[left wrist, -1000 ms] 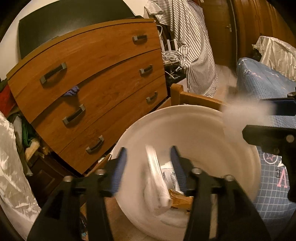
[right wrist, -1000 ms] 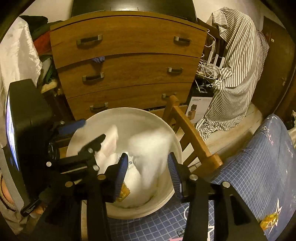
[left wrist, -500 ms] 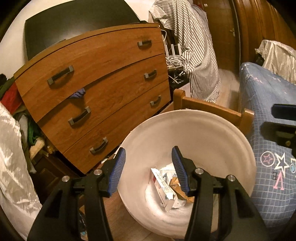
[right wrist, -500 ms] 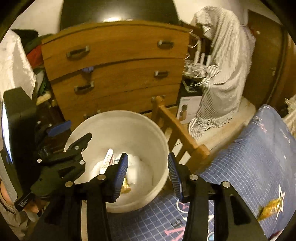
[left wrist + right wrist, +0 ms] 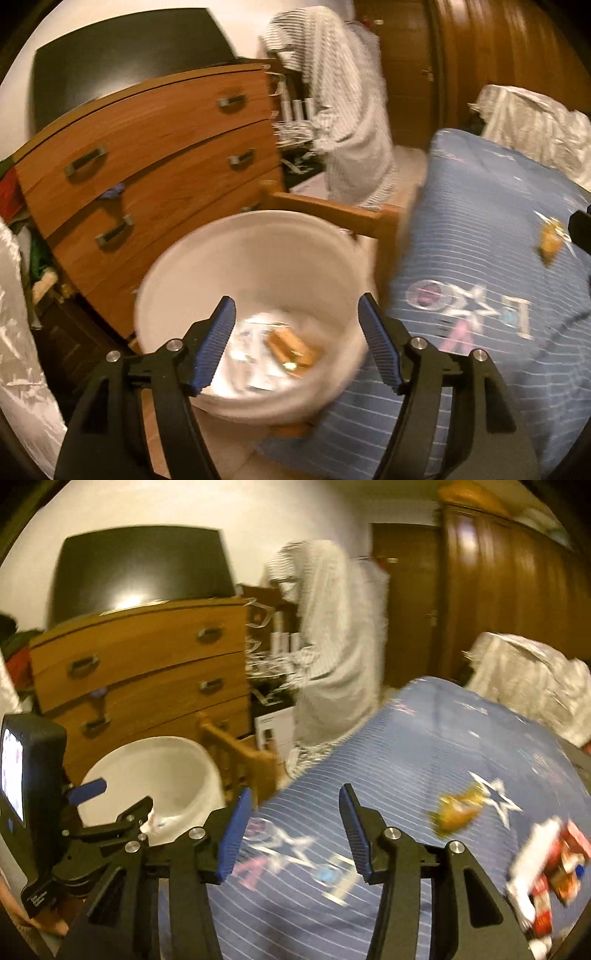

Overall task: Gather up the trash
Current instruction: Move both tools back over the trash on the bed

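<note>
Right wrist view shows a golden wrapper (image 5: 456,810) and a red-and-white packet (image 5: 546,877) lying on the blue bedspread (image 5: 424,738); the white bucket (image 5: 258,251) beside the bed holds more scraps. Left gripper (image 5: 295,332) and right gripper (image 5: 291,827) are both opening, nothing between their jaws.

Wooden dresser (image 5: 155,155) with three drawers, a dark screen (image 5: 140,565) on top. To its right a striped shirt (image 5: 347,110) hangs; brown wardrobe (image 5: 509,590) behind. Blue bedspread (image 5: 424,746) with star prints, wooden bedpost (image 5: 332,210) at its corner.
</note>
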